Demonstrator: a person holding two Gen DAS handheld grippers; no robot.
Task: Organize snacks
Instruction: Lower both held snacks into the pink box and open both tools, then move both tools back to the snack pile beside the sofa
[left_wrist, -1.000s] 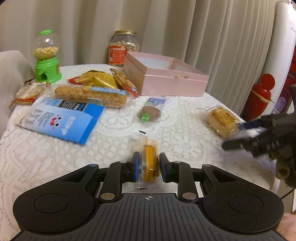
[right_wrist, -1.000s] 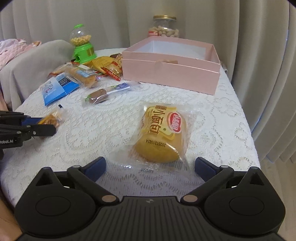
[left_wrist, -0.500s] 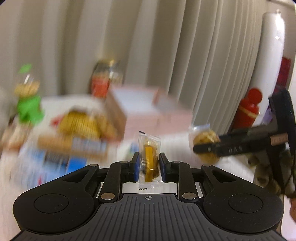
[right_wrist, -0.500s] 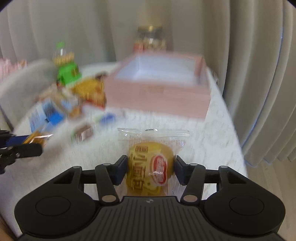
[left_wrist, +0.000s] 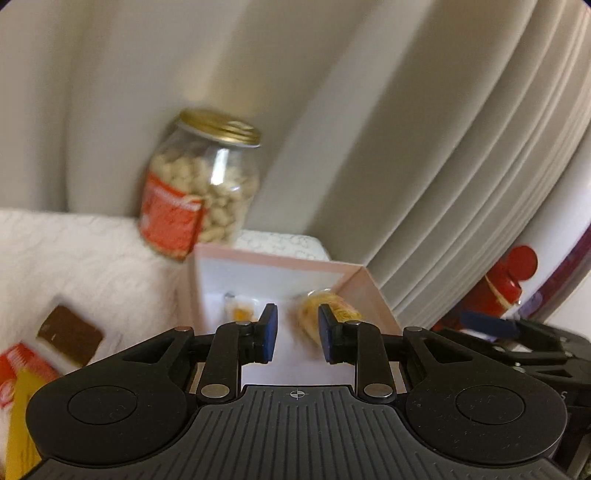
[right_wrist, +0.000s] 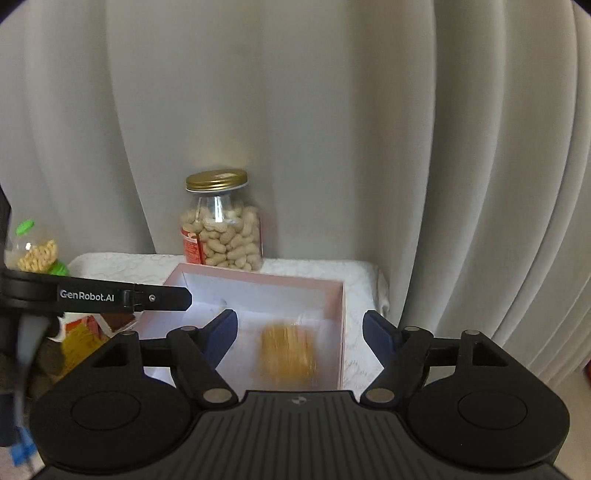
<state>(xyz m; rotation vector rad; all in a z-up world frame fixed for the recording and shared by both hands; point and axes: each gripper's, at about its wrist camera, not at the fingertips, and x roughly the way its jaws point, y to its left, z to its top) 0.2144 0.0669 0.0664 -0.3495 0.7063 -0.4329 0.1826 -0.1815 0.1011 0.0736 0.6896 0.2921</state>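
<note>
My left fingers are drawn in to a narrow gap and grip nothing. My right fingers have just been opening and stand wide, empty. The yellow bun, blurred, and the small packet are inside the pink box.

**One brand name legible, the rest blurred**

In the right wrist view, white lettering reading "GenRobot.AI" runs along the black side of the left tongs, which reach in from the left edge. The peanut jar carries a red label with pale print, too small to make out there and smeared in the left wrist view. The red-and-yellow packet at that view's lower left shows a round mark that cannot be read.
</note>
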